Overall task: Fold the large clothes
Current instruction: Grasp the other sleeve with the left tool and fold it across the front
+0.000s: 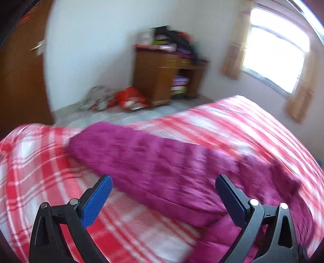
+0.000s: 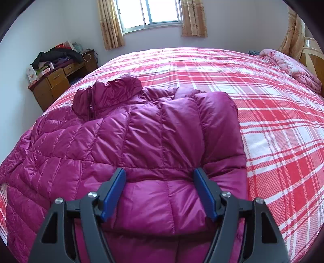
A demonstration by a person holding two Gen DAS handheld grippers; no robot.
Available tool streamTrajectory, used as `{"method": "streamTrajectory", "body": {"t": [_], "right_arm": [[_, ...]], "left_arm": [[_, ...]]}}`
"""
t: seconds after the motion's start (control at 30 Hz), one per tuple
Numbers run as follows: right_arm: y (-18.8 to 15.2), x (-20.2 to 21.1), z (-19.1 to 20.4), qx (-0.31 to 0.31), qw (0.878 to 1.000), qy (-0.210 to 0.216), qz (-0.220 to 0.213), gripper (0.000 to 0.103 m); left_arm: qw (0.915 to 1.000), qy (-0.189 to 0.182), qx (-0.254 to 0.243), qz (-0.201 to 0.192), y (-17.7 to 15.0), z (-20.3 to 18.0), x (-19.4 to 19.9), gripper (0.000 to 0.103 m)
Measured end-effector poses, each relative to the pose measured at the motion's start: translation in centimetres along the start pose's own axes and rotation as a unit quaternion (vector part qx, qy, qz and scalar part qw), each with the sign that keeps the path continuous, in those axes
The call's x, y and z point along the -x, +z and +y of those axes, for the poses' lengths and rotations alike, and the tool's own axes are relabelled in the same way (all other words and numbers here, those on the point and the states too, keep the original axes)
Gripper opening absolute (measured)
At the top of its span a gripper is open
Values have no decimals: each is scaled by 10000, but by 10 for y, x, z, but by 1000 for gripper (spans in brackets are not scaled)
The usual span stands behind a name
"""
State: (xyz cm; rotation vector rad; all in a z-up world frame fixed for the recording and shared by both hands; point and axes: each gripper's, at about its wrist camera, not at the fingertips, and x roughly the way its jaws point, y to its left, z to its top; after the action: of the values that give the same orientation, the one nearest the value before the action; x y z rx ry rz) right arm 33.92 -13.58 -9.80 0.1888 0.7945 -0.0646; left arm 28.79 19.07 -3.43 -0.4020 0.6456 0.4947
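Bedroom, plaid bedspread (image 2: 263,113). Magenta puffer jacket (image 2: 141,129) spread ahead of and between the right gripper (image 2: 160,178) jaws, parted, pressing a folded-over sleeve. Left gripper (image 1: 164,182) wide apart, holding nothing, beside the jacket. Folding partly done; other side and lengthwise folds apparently remaining.

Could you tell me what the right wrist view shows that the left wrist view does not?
Only the right wrist view shows the right gripper, jaws open around a puffed fold of the magenta down jacket, its collar, and a pink blanket at the headboard. Only the left wrist view, which is blurred, shows the left gripper, open, red bags on the floor and a brown door. Both show the jacket, the plaid bedspread, the wooden desk and the window.
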Motion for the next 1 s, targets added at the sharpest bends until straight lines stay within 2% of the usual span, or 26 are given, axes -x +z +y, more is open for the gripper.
{"method": "streamTrajectory", "body": {"t": [0.07, 0.13, 0.17, 0.23, 0.3, 0.4, 0.5, 0.57, 0.7, 0.73, 0.77, 0.8, 0.87, 1.0], "right_arm": [[0, 0, 0, 4, 10000, 2, -1, 73], [0, 0, 0, 6, 10000, 1, 0, 73], [0, 0, 0, 5, 10000, 6, 1, 73], [0, 0, 0, 27, 10000, 18, 6, 75], [-1, 0, 1, 43, 10000, -2, 10, 75], [-1, -1, 1, 42, 10000, -5, 7, 75], [-1, -1, 1, 48, 10000, -11, 10, 75], [-1, -1, 1, 52, 10000, -16, 12, 76], [-1, -1, 2, 58, 10000, -20, 6, 76], [-1, -1, 2, 56, 10000, -19, 6, 76], [-1, -1, 2, 56, 10000, -18, 6, 76], [-1, -1, 2, 58, 10000, -20, 7, 76], [-1, -1, 2, 61, 10000, -25, 8, 76], [-1, -1, 1, 59, 10000, -20, 4, 76]], "left_arm": [[9984, 380, 400, 114, 9, 25, -14, 102], [9936, 811, 741, 250, 16, 45, -32, 102], [9909, 907, 920, 376, 19, 54, -41, 102], [9857, 909, 1260, 649, 21, 65, -60, 102], [9790, 995, 1597, 781, 21, 71, -80, 102], [9736, 1004, 1839, 901, 17, 78, -94, 101], [9742, 1144, 1817, 696, 16, 77, -95, 85], [9767, 1210, 1678, 565, 14, 75, -94, 63], [9809, 1167, 1494, 439, 17, 77, -101, 39], [9816, 1133, 1482, 403, 18, 78, -102, 23], [9830, 1021, 1478, 387, 19, 80, -103, 11], [9843, 879, 1479, 400, 19, 82, -103, 9], [9862, 859, 1360, 379, 23, 79, -101, 6], [9935, 766, 816, -191, 36, 49, -72, 5]]}}
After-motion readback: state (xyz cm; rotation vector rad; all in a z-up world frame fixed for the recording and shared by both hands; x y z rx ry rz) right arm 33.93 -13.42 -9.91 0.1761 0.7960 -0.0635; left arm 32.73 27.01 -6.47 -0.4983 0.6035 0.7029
